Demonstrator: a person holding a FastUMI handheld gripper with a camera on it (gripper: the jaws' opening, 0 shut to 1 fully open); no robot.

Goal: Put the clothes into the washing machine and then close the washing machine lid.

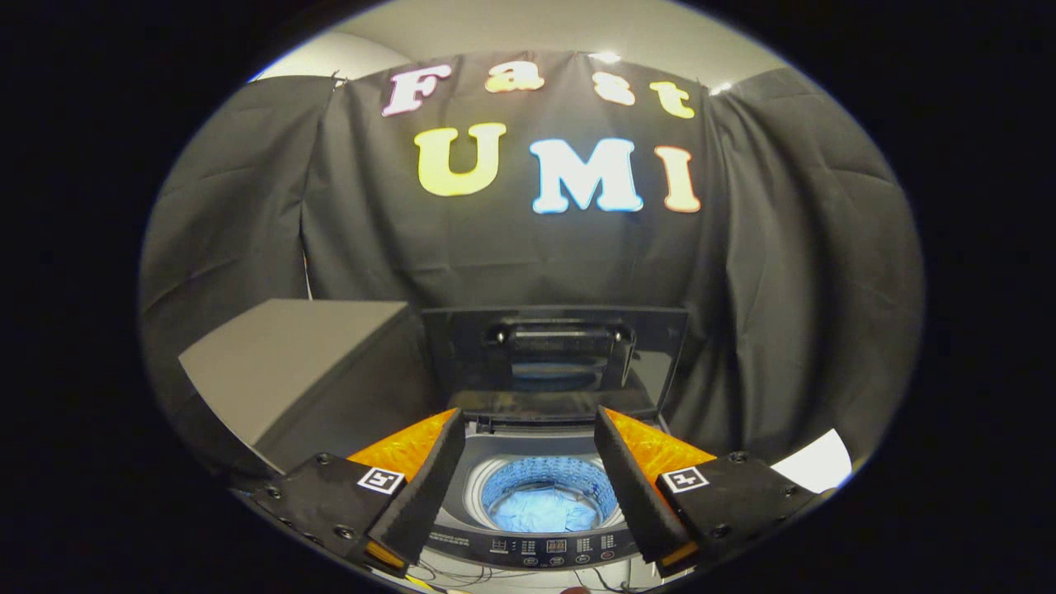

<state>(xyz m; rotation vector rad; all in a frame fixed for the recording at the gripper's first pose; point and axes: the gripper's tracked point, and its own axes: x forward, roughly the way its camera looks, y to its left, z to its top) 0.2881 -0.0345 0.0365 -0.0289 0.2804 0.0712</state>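
Two black foam-faced fingers (425,483) of the gripper (528,474) stand spread wide apart with nothing between them, each backed by an orange plate and carrying a small square marker; through the gap between them the washing machine (540,511) sits just ahead and below, its round drum open; a pale blue heap of clothes (544,511) lies at the bottom of the drum, inside the perforated wall; the control panel (553,546) with its buttons and small display runs along the machine's near edge, between the fingertips; beyond the drum the dark lid (554,351) stands raised upright, its handle bar facing the gripper and its glossy lower part mirroring the drum's blue; a grey box-like surface (289,367) rises beside the machine past the left finger; a white patch (817,462) shows past the right finger, though what it is I cannot tell; thin cables (437,575) trail just under the panel.
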